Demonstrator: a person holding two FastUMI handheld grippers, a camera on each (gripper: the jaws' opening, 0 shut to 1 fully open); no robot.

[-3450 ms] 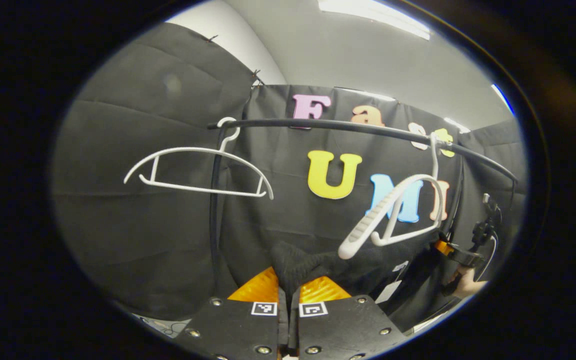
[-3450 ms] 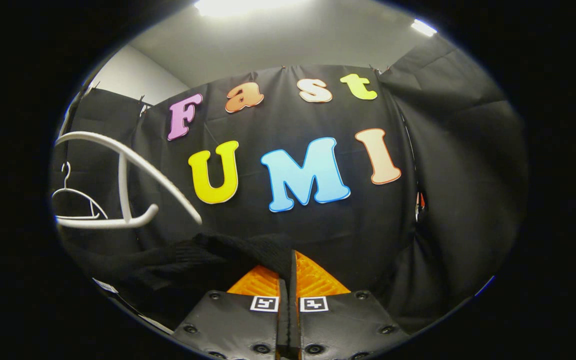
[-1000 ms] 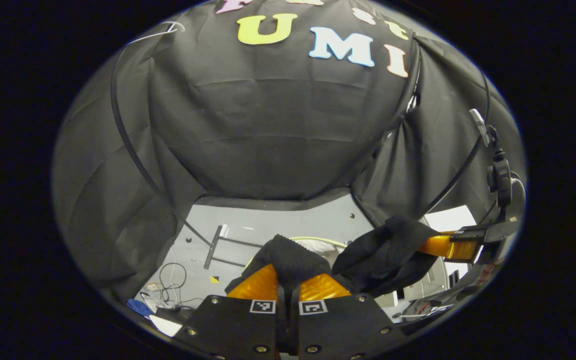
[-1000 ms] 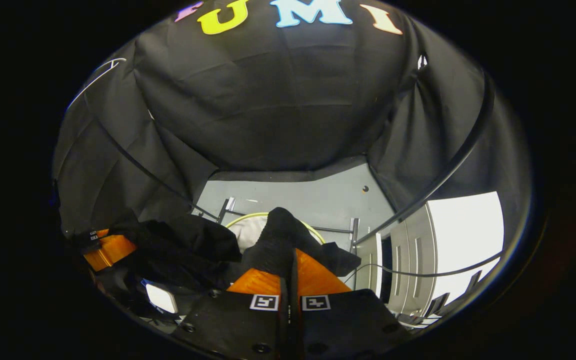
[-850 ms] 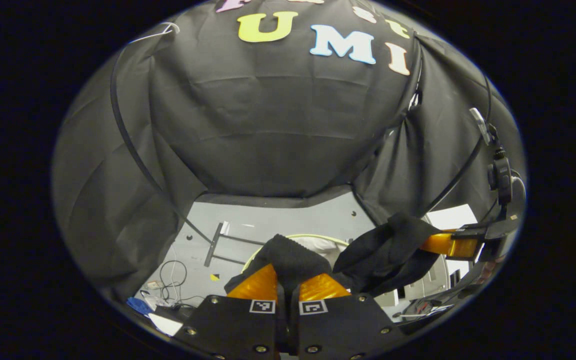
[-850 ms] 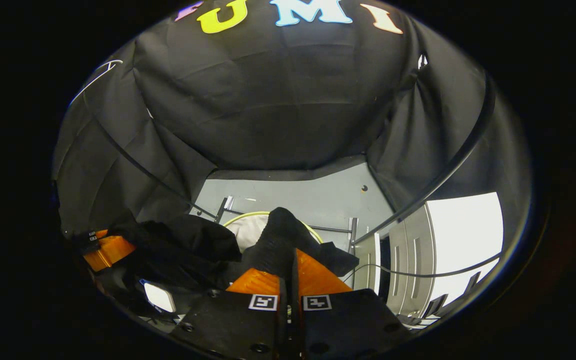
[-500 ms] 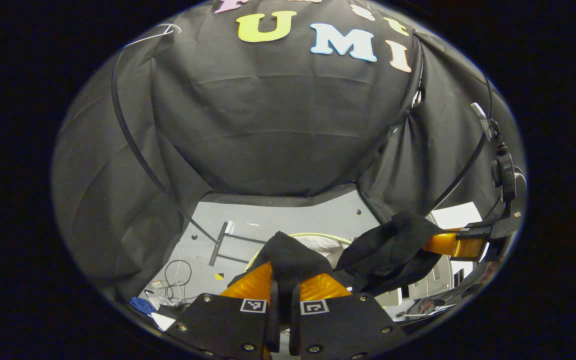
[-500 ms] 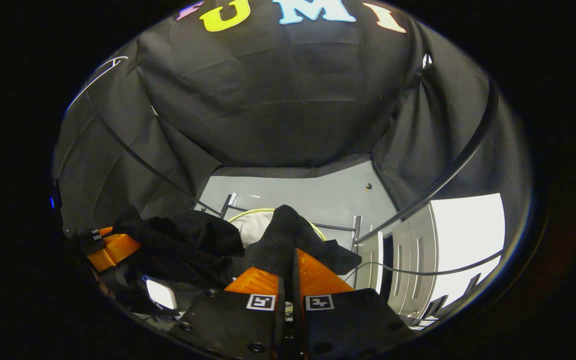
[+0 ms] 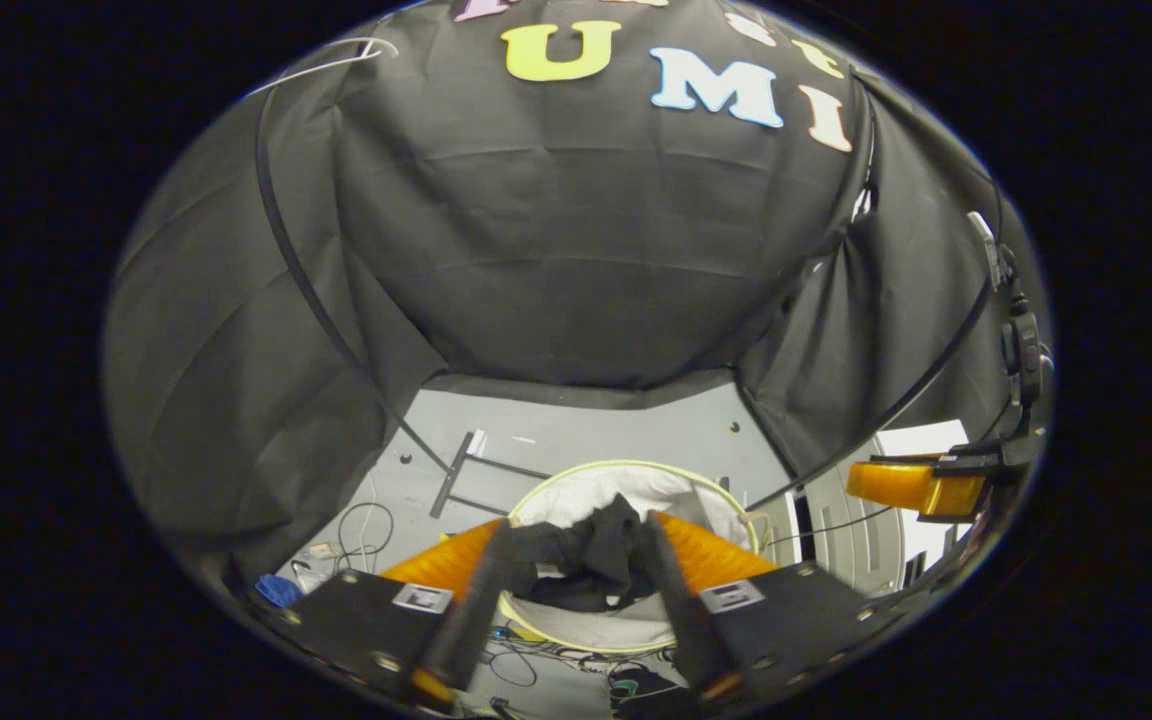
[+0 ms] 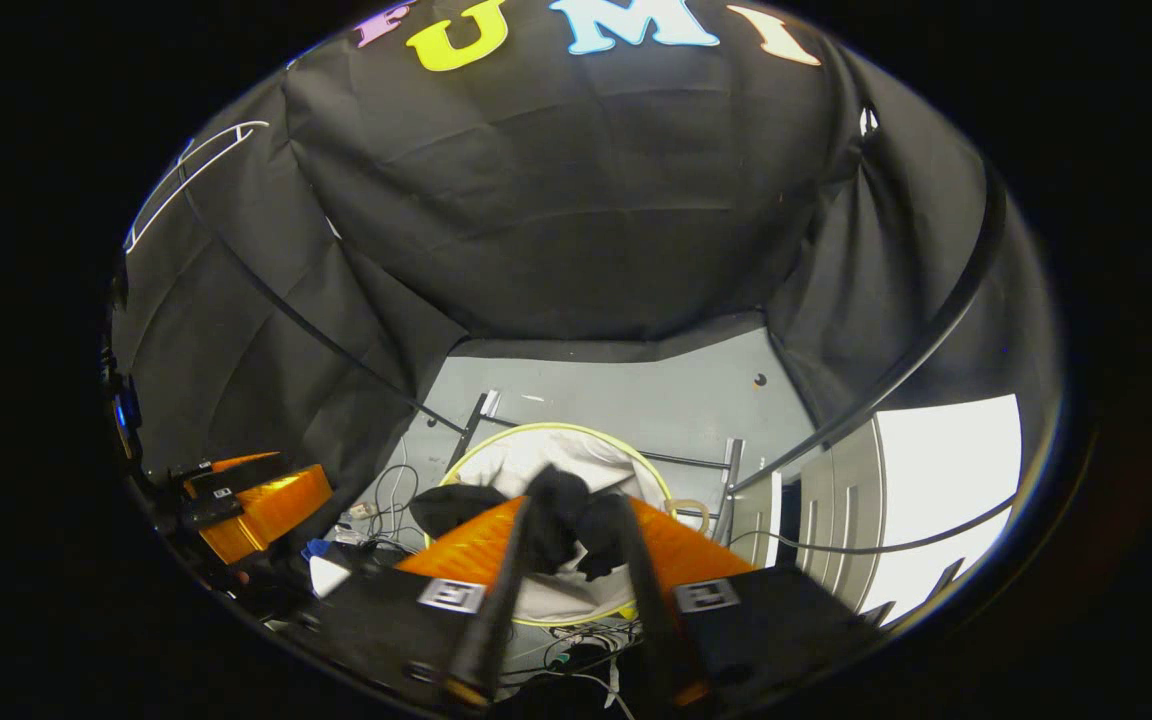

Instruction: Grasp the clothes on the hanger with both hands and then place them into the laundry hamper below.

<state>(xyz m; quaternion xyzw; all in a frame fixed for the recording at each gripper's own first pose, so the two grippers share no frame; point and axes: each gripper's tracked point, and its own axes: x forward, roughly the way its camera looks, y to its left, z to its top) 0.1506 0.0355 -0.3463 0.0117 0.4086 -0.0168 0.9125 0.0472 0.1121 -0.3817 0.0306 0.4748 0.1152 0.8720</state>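
The black garment lies crumpled inside the round laundry hamper, which has a white lining and a yellow-green rim and stands on the grey floor below. My left gripper hangs open above it, fingers spread wide and holding nothing. In the right gripper view the same garment rests in the hamper, under my right gripper, which is open as well. The right gripper shows far right in the left gripper view, and the left gripper at lower left in the right gripper view. A bare white hanger hangs high up.
Black rack poles curve down the cloth walls to metal feet on the floor behind the hamper. Loose cables lie left of the hamper. A white cabinet stands to the right. Another bare hanger is at upper left.
Both grippers came down from the hanger rail holding the garment, then opened. The garment has fallen from their fingers into the hamper.
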